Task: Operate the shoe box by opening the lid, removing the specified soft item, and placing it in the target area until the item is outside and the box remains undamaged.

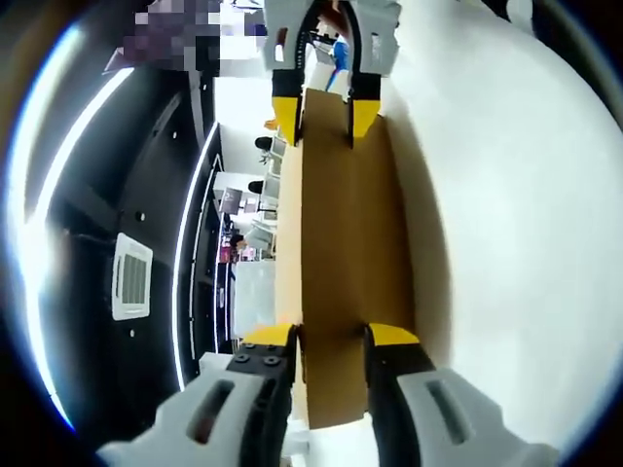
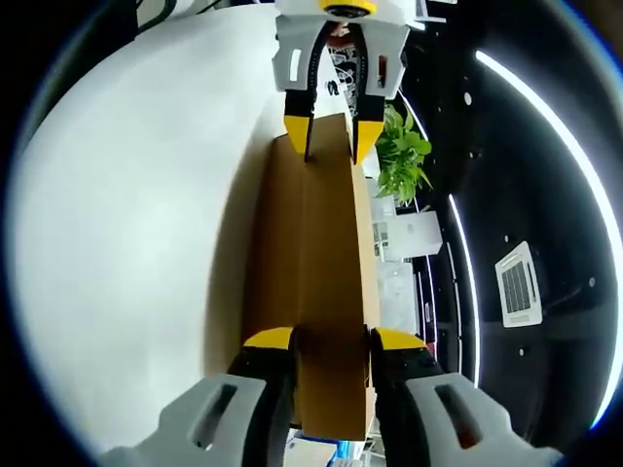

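A brown cardboard shoe box (image 1: 341,233) stretches away from me, held off the white table (image 1: 506,195). My left gripper (image 1: 331,341) is shut on its near end, yellow fingertips (image 1: 394,336) pressing both sides. At the far end my right gripper (image 1: 324,117) clamps the box the same way. In the right gripper view the same box (image 2: 316,233) runs from my right gripper (image 2: 333,341) up to my left gripper (image 2: 333,136), both shut on it. What is inside the box is hidden.
The views are rolled sideways. The white table (image 2: 127,224) fills one side. The other side shows a dark ceiling with light strips (image 2: 545,107) and a vent (image 1: 131,277). A green plant (image 2: 404,156) stands behind the box, and distant desks (image 1: 248,204) lie beyond.
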